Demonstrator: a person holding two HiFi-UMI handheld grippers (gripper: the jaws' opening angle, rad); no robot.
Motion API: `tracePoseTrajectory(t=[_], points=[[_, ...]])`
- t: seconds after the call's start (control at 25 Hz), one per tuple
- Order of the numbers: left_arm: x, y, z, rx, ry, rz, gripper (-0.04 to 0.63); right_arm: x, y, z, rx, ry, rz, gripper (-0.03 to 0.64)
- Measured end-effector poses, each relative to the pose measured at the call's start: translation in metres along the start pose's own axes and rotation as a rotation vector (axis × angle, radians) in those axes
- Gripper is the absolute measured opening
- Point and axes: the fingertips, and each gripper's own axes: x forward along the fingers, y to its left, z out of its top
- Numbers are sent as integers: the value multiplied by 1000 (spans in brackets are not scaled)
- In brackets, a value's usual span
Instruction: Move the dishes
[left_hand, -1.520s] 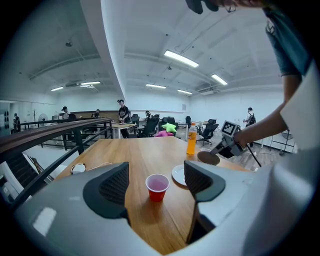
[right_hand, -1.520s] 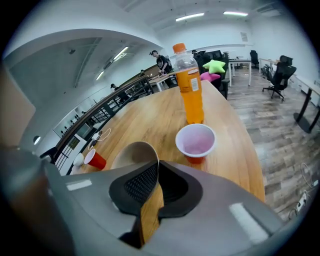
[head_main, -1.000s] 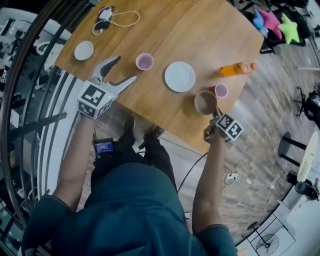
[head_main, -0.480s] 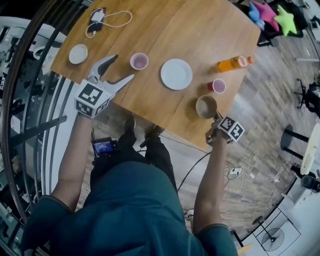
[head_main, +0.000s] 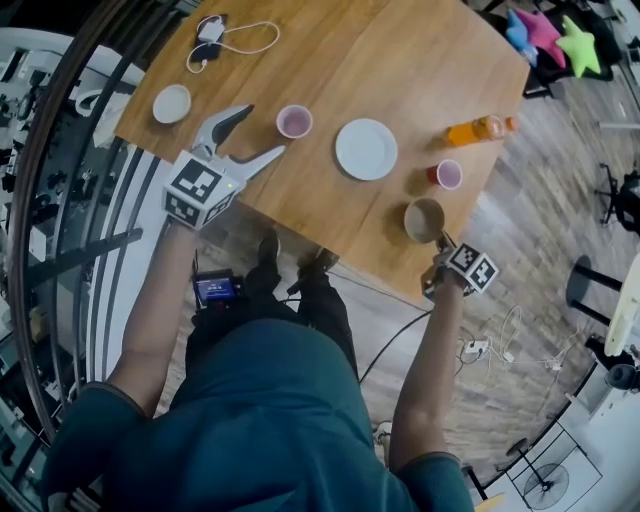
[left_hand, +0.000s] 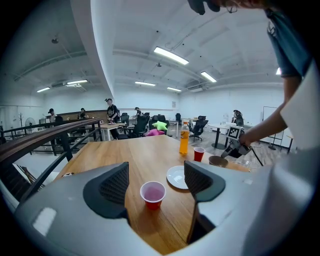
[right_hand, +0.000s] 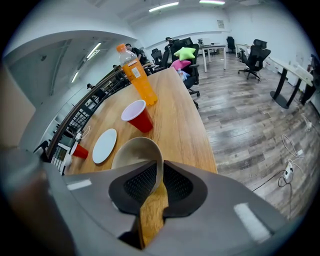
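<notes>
Bowl (head_main: 424, 220): pulled to red cup's (head_main: 449, 174) 7 o'clock
Right gripper (head_main: 438, 238): pinches bowl rim
Left gripper (head_main: 266, 130): jaws spread, other cup (head_main: 294, 121) just ahead
Plate (head_main: 366, 149): bowl's 10 o'clock

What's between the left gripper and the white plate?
A red cup stands straight ahead of the open left gripper, nearer than the white plate, which lies just beyond the cup and to its right. Nothing else visible is in the way.

No words or numbers can be read anywhere. The left marker cube (head_main: 203, 190) on the left gripper (head_main: 262, 131) and the right marker cube (head_main: 472, 268) on the right gripper (head_main: 441, 238) show only black and white squares, no letters. The orange bottle (right_hand: 137, 75) has a label, too small to read. The little screen (head_main: 216, 290) glows blue, too small to read.
</notes>
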Motion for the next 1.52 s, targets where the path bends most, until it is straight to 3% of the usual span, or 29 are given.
tracePoseTrajectory(t=[0.28, 0.6, 1.12, 1.36, 1.52], points=[[-18, -1, 13, 4, -33, 1, 344, -42, 10, 17, -74, -113, -50, 32], [-42, -13, 44, -11, -86, -16, 331, -129, 71, 72, -239, -429, -31, 31], [-82, -22, 120, -27, -242, -37, 331, -270, 278, 108, -585, -887, 387, 32], [-101, -29, 153, -6, -303, -50, 331, -313, 370, 83, -822, -898, 527, 72], [-112, -31, 168, 9, -340, -62, 331, -323, 415, 67, -872, -880, 583, 72]])
